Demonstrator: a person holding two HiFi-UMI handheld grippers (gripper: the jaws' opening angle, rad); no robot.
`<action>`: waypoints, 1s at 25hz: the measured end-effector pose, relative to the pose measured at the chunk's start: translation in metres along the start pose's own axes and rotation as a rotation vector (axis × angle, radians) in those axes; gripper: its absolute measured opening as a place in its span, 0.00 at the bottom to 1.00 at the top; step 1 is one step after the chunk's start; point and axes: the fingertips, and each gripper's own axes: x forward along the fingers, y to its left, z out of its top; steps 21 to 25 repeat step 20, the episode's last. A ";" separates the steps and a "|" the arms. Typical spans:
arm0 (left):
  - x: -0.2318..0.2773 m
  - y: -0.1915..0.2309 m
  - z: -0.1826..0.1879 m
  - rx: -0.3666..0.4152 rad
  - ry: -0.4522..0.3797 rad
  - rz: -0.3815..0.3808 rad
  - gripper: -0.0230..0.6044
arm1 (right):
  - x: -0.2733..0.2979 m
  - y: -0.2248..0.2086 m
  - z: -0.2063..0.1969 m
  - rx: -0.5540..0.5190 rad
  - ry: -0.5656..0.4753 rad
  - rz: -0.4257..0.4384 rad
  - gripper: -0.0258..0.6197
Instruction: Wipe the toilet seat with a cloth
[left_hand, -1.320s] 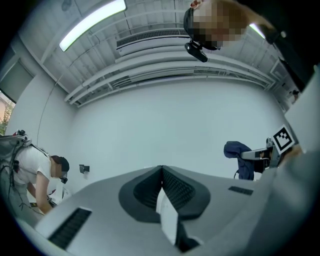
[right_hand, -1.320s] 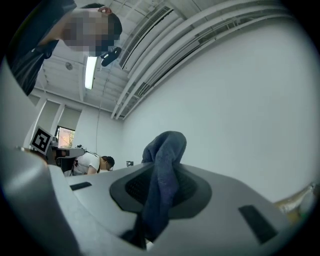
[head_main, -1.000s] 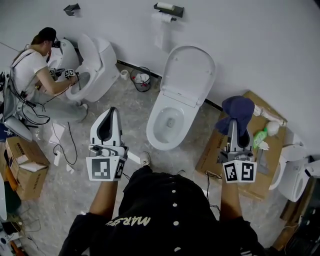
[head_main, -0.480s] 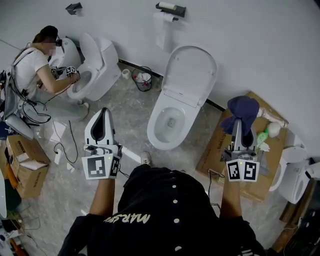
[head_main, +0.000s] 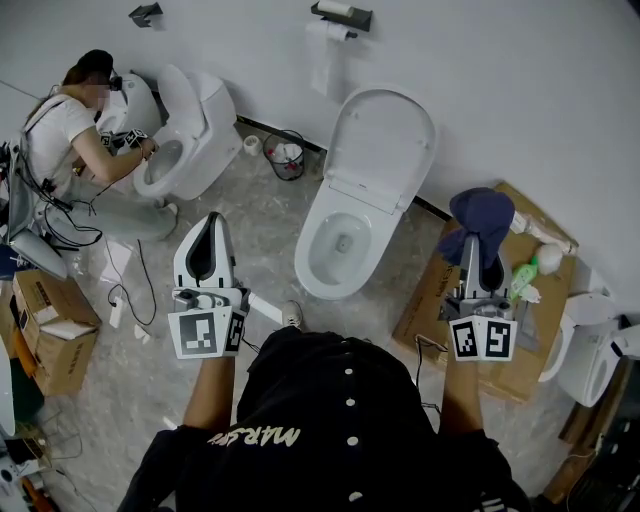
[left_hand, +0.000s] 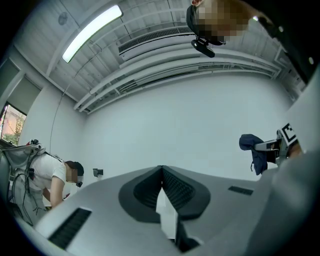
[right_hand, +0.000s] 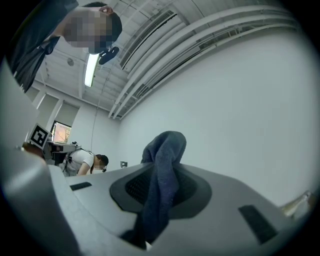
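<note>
A white toilet (head_main: 318, 262) stands in the middle of the head view, its lid (head_main: 382, 140) raised against the wall and the seat ring down on the bowl. My right gripper (head_main: 478, 243) is to the right of the bowl, over a cardboard box, and is shut on a dark blue cloth (head_main: 481, 214) that bunches above its tips. In the right gripper view the cloth (right_hand: 161, 176) hangs down between the jaws. My left gripper (head_main: 208, 224) is held left of the bowl over the floor. Its jaws (left_hand: 161, 171) are shut with nothing between them. Neither gripper touches the toilet.
A flat cardboard box (head_main: 520, 340) with a green bottle (head_main: 522, 272) lies at the right, beside a white fixture (head_main: 585, 345). A small bin (head_main: 286, 158) stands by the wall. At the far left a person (head_main: 70, 135) works at a second toilet (head_main: 190, 130). Cables and a box (head_main: 45, 330) lie at the left.
Both grippers have only drifted slightly, the left a little leftward and back. The cloth stays held in the right gripper.
</note>
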 end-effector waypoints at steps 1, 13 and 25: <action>0.000 0.001 0.000 0.000 0.000 0.002 0.05 | 0.000 0.001 -0.001 0.000 0.001 0.001 0.16; 0.001 -0.005 0.002 0.005 -0.005 -0.001 0.05 | 0.006 0.004 -0.003 0.008 0.005 0.020 0.16; -0.003 -0.004 -0.001 0.006 0.001 0.010 0.05 | 0.007 0.006 -0.005 0.009 0.007 0.033 0.16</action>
